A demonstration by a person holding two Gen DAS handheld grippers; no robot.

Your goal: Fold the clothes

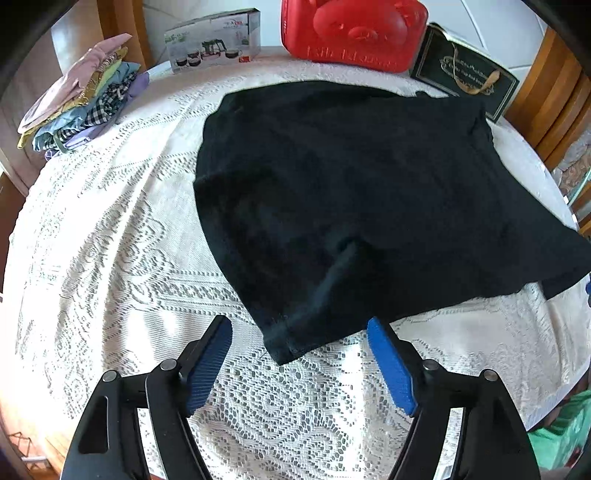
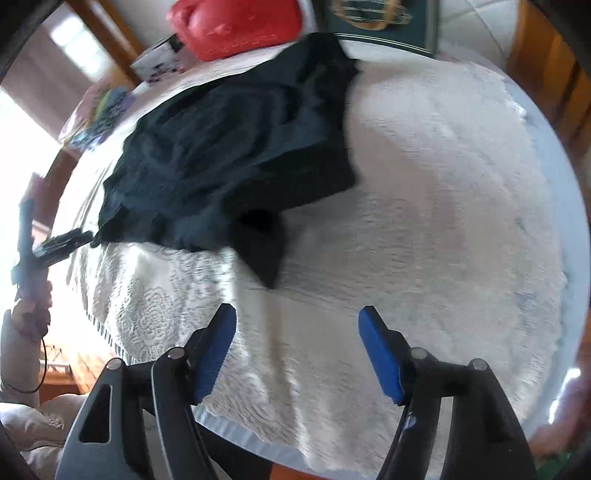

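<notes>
Both my jaws apart, empty; left gripper (image 1: 299, 363) shd pinch black garment (image 1: 343, 199) corner w/o snagging lace cloth (image 1: 110, 258), right gripper (image 2: 297, 352) nr far hem.

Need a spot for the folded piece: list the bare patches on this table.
Bare white lace tablecloth lies between the black garment and the stack of folded clothes, and right of the garment. The far edge is crowded: red case, boxes.
</notes>
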